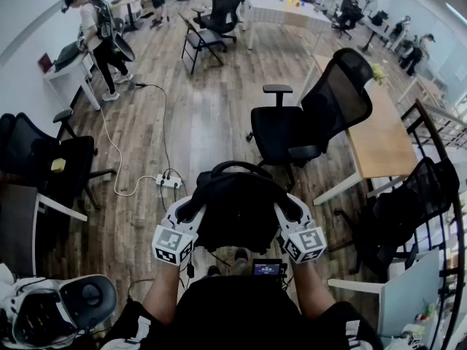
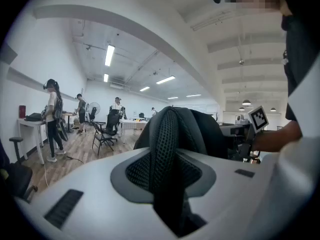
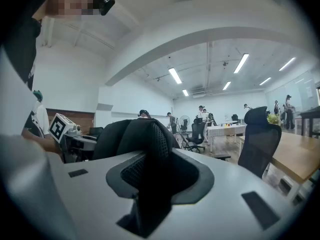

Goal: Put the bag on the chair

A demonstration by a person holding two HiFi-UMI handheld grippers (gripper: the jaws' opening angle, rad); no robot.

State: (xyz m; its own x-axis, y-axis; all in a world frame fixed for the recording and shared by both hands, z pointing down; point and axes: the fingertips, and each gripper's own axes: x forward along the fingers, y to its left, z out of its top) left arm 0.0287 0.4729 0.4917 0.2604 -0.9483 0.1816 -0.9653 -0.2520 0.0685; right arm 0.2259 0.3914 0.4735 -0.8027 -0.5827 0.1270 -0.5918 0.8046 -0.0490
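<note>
1. The black backpack (image 1: 237, 208) hangs in the air just in front of the person's chest, held up by its two padded mesh shoulder straps, one at each side.
2. The left gripper (image 1: 190, 211) is at the backpack's left side; its fingers (image 2: 75, 189) are closed on the left strap (image 2: 167, 156), which fills the gap between them.
3. The right gripper (image 1: 286, 210) is at the backpack's right side; its fingers (image 3: 240, 184) are clamped on the right strap (image 3: 150, 159) in the same way.
4. A black mesh-backed office chair (image 1: 306, 119) stands beyond the backpack and to its right, near it but not touching it.
5. A wooden tabletop (image 1: 379, 141) lies further right of the backpack, just past that chair.
6. A white power strip (image 1: 168, 181) lies on the wooden floor (image 1: 204, 108), left of the backpack.
7. Far beyond the backpack to the left, a person (image 1: 98, 39) stands at a white desk (image 1: 69, 68).
</note>
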